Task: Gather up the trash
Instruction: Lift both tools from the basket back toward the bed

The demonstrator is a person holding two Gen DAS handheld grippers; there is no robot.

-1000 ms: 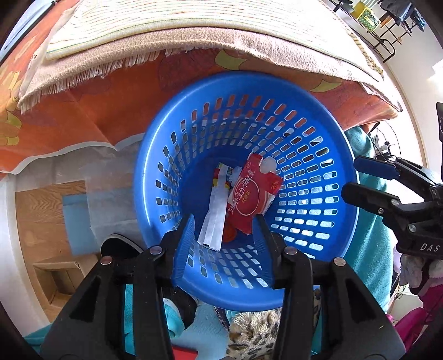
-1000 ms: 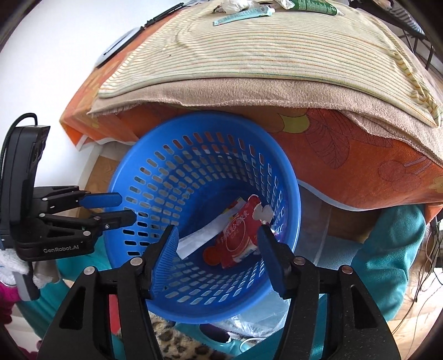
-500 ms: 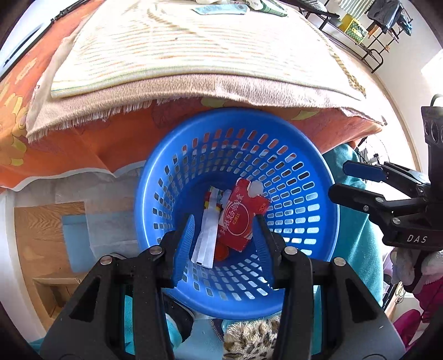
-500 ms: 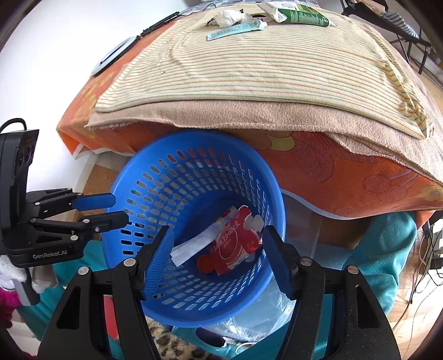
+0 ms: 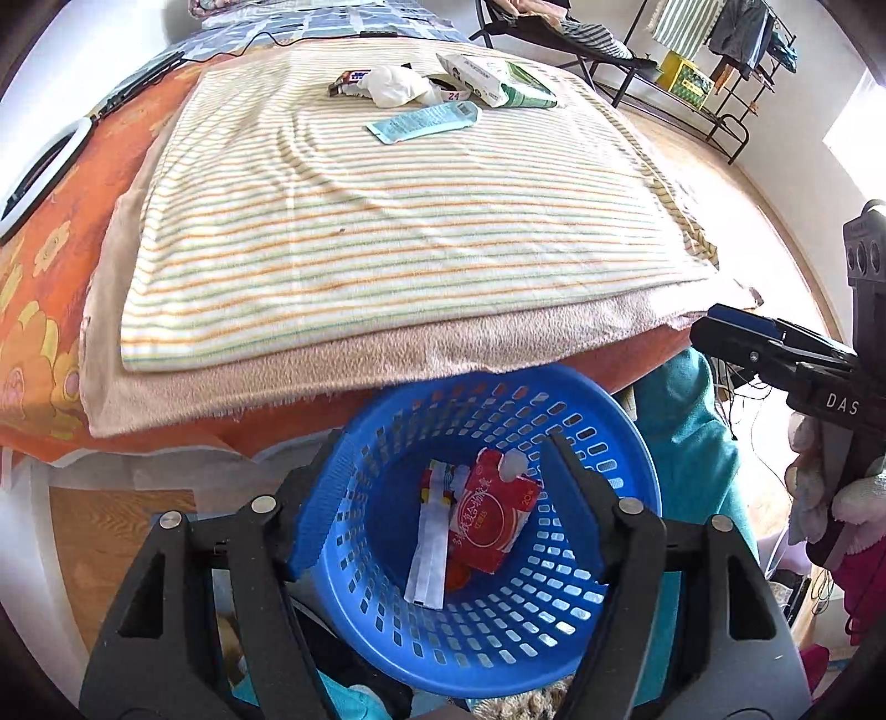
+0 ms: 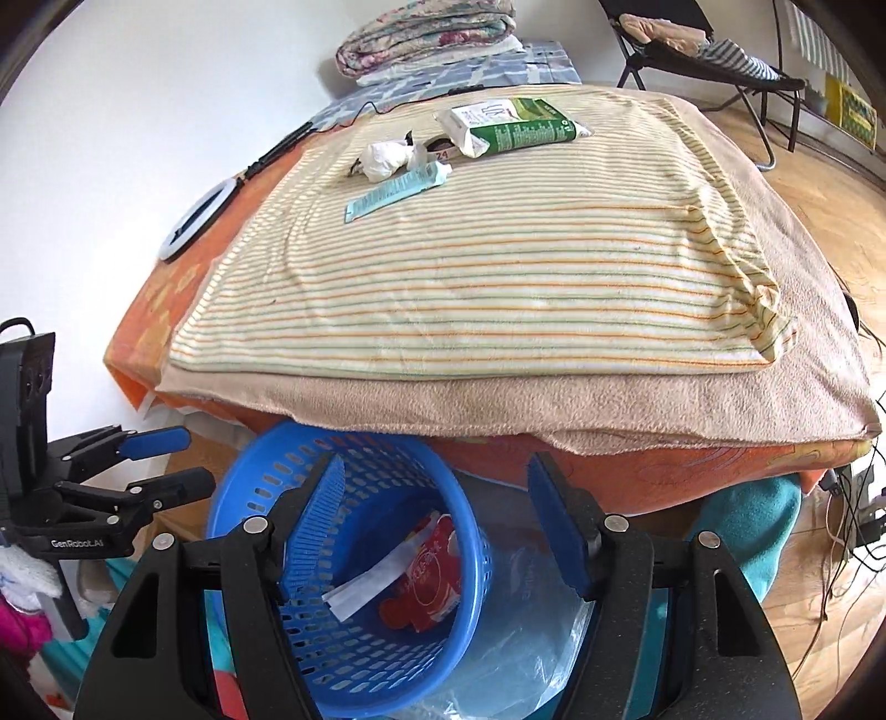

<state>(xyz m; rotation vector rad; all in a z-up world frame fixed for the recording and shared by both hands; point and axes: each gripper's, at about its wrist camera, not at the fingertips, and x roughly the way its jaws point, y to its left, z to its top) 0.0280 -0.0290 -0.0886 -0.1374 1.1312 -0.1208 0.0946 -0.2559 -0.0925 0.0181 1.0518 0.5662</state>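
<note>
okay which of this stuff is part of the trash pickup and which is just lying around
Job: blue basket, red packet and white strip inside; on the striped towel, crumpled tissue, teal wrapper, green-white packs.

Lying about: folded blanket, ring light, folding chair.

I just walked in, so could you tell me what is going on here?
A person is clearing trash off a bed with two handheld grippers. The left gripper and right gripper both hang empty, jaws open, above a blue basket that already holds a red packet and a white strip. A teal sachet, tissue and green pack still lie on the bed.
</note>
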